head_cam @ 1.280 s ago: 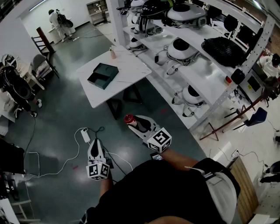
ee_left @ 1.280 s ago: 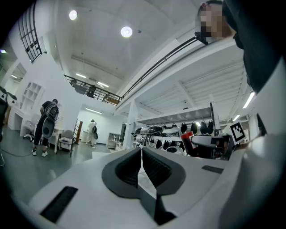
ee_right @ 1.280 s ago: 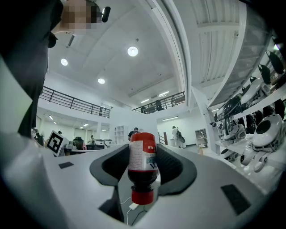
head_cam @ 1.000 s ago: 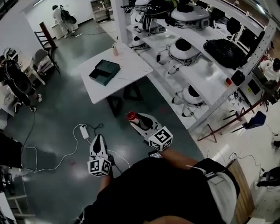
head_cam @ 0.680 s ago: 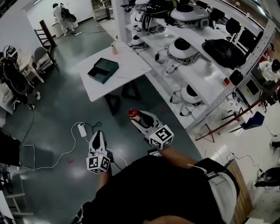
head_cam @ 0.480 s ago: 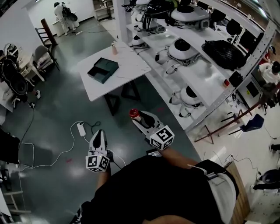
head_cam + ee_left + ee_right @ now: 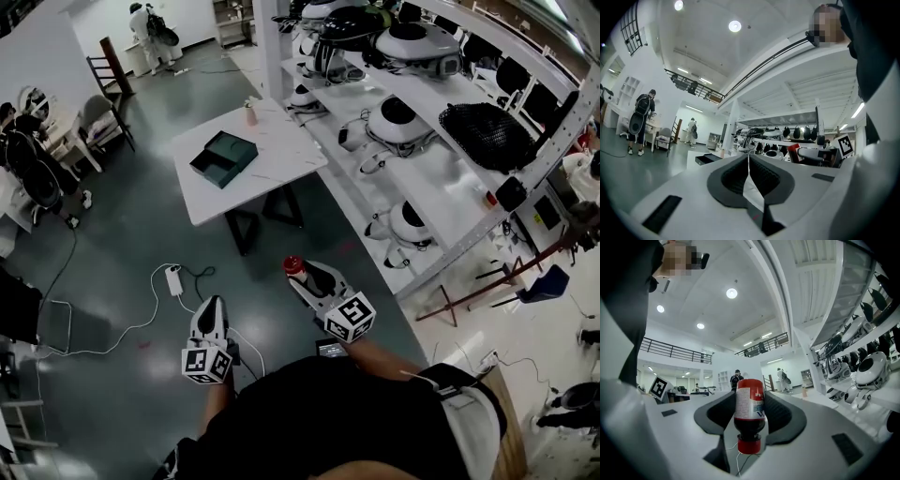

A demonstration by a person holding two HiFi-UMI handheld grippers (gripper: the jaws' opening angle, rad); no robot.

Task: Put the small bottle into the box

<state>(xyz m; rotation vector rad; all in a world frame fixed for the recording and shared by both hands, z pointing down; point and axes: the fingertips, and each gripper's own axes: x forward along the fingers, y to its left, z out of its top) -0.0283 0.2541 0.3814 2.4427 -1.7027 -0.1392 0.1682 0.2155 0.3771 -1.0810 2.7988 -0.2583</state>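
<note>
A small bottle [image 7: 749, 411] of dark liquid, with a red cap and a red and white label, is clamped between the jaws of my right gripper [image 7: 750, 401], cap toward the camera. In the head view this gripper [image 7: 300, 274] hangs over the floor with the bottle's red end [image 7: 293, 266] at its tip. The dark green open box [image 7: 223, 159] lies on a white table [image 7: 281, 164] well ahead of both grippers. My left gripper [image 7: 212, 304] is lower left, over the floor, and its jaws [image 7: 749, 157] are pressed together on nothing.
A pink bottle [image 7: 251, 114] stands at the table's far edge. White shelves [image 7: 422, 178] with robot parts run along the right. A power strip [image 7: 174, 279] and cables lie on the floor to the left. Chairs [image 7: 98, 117] and a person [image 7: 152, 23] are far back.
The view has shifted slightly, so the table and shelves sit a little differently. Both grippers stay low in front of the body; the right still holds the bottle.
</note>
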